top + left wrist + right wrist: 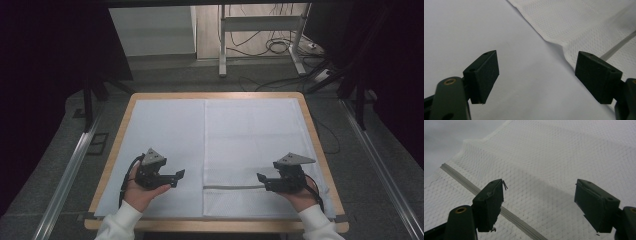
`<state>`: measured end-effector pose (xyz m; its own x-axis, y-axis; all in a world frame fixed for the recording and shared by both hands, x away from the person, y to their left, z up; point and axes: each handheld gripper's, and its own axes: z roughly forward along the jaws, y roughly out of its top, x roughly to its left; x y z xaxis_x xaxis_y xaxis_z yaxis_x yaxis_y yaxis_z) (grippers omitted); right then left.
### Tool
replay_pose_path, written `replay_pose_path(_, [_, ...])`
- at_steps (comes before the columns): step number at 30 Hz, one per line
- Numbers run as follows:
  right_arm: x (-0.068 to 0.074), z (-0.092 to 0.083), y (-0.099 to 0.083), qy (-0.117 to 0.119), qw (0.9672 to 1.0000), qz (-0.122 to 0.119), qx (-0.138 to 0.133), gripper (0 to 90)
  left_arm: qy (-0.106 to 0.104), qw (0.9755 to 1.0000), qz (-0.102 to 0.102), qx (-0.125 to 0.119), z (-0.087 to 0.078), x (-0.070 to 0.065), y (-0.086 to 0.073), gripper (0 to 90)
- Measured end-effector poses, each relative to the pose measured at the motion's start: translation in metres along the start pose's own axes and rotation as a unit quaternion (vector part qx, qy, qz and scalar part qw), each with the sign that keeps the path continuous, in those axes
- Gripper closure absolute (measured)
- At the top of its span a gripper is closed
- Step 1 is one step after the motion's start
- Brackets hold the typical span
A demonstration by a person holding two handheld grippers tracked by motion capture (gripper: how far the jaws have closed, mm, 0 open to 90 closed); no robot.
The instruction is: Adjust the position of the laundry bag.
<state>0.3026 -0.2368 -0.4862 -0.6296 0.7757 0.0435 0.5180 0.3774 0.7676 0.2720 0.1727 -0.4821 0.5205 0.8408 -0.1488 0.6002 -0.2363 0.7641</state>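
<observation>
I see a white mesh bag (250, 150) lying flat on the right half of the table (215, 95), reaching from near the far edge to near the near edge; its grey zipper (232, 187) runs parallel to the near edge, close to that edge. I cannot tell whether the bag holds anything; it lies flat with no visible bulge. A pale sheet (165, 150) covers the left half of the table beneath and beside the bag. My left gripper (179, 177) sits over the sheet near the near-left corner, jaws pointing toward the bag's left edge, spread wide with nothing between the pads (486, 75). My right gripper (261, 180) sits over the bag near the near-right corner, jaws wide apart and holding nothing, with the zipper (499, 211) passing under its left-hand pad (490, 203) in the right gripper view.
</observation>
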Motion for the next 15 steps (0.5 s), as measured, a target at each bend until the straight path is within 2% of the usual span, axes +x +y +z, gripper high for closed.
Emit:
replay_pose_path(7, [-0.0016,0.0006,-0.0016,-0.003,1.0000,-0.003,0.000,22.7,0.000,1.0000,-0.003,0.007,0.0006,0.0004,0.0036,19.1])
replay_pose_path(15, [-0.0012,-0.0004,-0.0004,-0.009,0.9999,-0.005,-0.002,22.7,-0.010,0.9996,-0.004,0.027,0.0083,-0.0074,0.0063,20.5])
